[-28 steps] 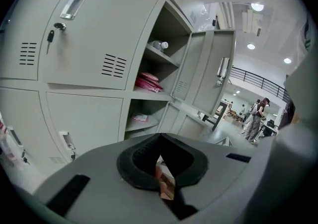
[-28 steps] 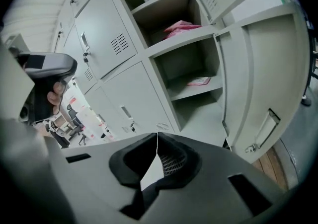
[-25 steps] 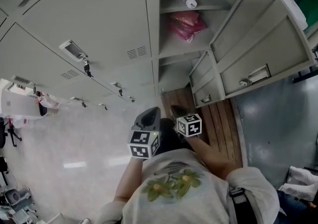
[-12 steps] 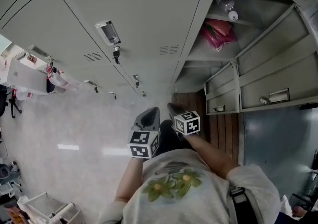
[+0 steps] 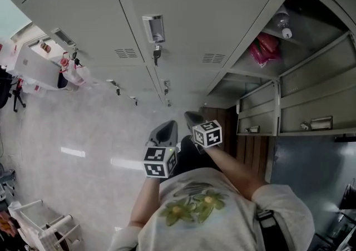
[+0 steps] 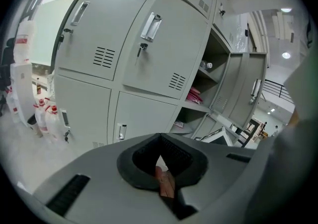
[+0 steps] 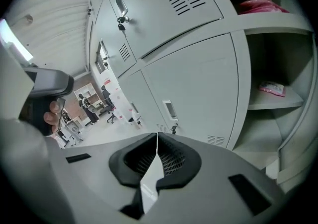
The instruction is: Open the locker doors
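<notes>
A bank of grey lockers stands in front of me. One closed door [image 5: 167, 5] carries a metal handle [image 5: 153, 28] with a key [image 5: 156, 52] under it; the left gripper view shows that handle [image 6: 151, 26] too. To the right, open compartments hold a pink bag [image 5: 266, 49] and a bottle [image 5: 283, 26], their doors [image 5: 311, 99] swung out. My left gripper [image 5: 167, 127] and right gripper [image 5: 192, 116] hang close to my body, apart from the lockers. Both are shut on nothing, left gripper [image 6: 159, 137] and right gripper [image 7: 157, 136] alike. A lower closed door's handle [image 7: 169, 110] faces the right gripper.
White plastic containers [image 6: 44, 118] stand on the pale floor at the far left of the locker row. A white rack [image 5: 39, 225] is at my lower left. Wooden flooring [image 5: 245, 155] lies below the open lockers. An office with chairs [image 7: 94, 106] shows in the distance.
The head view has swung left along the row: the open lockers slid to the right edge and the closed door with handle and key is now central. Both grippers stay shut.
</notes>
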The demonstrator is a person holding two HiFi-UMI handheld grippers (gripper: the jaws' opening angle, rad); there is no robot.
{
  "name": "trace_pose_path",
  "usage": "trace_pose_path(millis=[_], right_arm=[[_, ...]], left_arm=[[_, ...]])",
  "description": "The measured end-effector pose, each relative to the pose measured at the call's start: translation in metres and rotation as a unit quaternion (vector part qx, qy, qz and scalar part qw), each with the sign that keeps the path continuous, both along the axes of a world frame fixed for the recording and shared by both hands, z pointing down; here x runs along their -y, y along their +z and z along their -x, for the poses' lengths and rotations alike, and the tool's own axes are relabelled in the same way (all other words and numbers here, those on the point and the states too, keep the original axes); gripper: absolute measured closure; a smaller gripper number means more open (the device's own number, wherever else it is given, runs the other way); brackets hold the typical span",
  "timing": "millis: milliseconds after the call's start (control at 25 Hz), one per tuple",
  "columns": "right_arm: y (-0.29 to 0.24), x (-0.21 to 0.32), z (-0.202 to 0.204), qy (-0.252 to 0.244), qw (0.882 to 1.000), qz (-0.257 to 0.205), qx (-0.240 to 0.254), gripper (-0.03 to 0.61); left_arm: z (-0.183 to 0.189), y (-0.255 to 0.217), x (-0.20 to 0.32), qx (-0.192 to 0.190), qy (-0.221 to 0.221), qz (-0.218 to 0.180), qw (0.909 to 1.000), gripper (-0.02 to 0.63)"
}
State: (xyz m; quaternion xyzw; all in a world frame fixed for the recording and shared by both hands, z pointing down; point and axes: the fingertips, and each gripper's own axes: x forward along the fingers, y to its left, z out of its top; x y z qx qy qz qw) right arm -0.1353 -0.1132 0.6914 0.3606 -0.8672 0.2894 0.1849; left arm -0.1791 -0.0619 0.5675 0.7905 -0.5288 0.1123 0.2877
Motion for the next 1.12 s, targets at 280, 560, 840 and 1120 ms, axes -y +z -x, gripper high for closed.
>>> trace_pose_path(millis=[280,560,840,1120], right_arm=[[-0.006,0.010,0.019,-0.006,1.000,-0.009,-0.002,0.546],[-0.008,0.017,0.028,-0.009,1.000,-0.013,-0.004,0.546],[-0.005,0.027,0.052,-0.025,0.999,-0.024,-0.008,0.545],[0.000,0.045,0.081,-0.017,1.000,-0.022,0.001,0.545]], left_arm=[[0.023,-0.004,0.001,0.002,-0.022,-0.008,0.9997,0.584],[0.032,-0.006,0.005,0.005,-0.030,-0.009,0.9995,0.584],[0.044,-0.001,0.014,0.010,-0.024,-0.002,0.9997,0.584],[0.059,-0.002,0.032,0.010,-0.010,-0.006,0.9999,0.584]])
